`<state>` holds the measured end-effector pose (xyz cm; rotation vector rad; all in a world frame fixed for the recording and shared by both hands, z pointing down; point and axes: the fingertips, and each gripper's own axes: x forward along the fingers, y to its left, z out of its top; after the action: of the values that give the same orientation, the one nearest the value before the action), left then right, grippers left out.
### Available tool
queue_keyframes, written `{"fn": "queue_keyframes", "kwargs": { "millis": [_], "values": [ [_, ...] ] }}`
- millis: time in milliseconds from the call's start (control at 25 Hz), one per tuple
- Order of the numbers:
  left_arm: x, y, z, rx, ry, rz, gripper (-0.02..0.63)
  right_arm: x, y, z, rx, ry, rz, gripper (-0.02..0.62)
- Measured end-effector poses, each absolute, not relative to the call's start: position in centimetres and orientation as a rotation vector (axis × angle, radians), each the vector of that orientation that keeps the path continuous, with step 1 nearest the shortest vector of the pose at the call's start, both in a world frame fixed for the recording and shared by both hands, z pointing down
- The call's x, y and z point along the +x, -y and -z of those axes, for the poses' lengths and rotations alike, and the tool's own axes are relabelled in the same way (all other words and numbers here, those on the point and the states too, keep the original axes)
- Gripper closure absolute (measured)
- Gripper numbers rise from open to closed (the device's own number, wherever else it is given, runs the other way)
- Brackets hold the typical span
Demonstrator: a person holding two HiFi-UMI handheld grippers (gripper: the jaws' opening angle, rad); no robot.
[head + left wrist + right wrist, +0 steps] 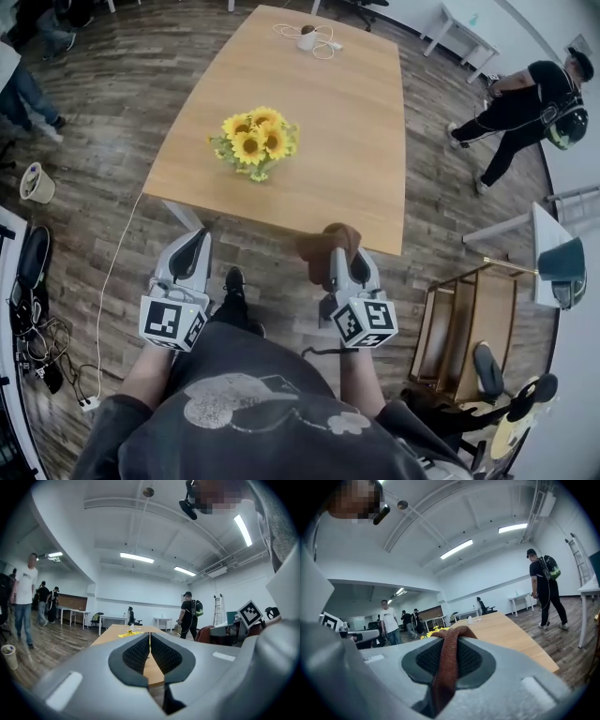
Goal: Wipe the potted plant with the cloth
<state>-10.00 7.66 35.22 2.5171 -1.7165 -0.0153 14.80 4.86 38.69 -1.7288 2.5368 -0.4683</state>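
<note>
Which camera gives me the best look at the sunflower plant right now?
The head view: the sunflower plant shows whole from above on the wooden table. In the left gripper view it is only a small yellow patch far along the tabletop; in the right gripper view a few blooms peek out past the cloth.

Potted plant (255,142) stands on the table (347,141), left of centre.

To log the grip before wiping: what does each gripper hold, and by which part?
The right gripper pinches a bunched strip of the brown cloth between its pads. The left gripper is shut on nothing.
</note>
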Motion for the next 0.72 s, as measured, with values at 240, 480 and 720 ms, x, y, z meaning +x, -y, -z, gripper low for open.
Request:
{"fn": "queue_keyframes", "kwargs": {
  "millis": [240,480,720],
  "values": [
    [-9.9,-0.8,-39.2,2.539,1.562,-0.063,0.509,13.1,0.8,-38.3,-1.740,-2.560,0.444,0.548],
    [-9.9,4.4,-43.0,2.612,1.416,-0.196,0.341,11.8,5.8,-38.3,-1.777,-2.539,0.469,0.548],
    [-9.1,7.6,-47.8,2.638,1.282,-0.355,0.263,12.3,9.1,-40.3,-1.894,-2.493,0.521,0.548]
  ]
}}
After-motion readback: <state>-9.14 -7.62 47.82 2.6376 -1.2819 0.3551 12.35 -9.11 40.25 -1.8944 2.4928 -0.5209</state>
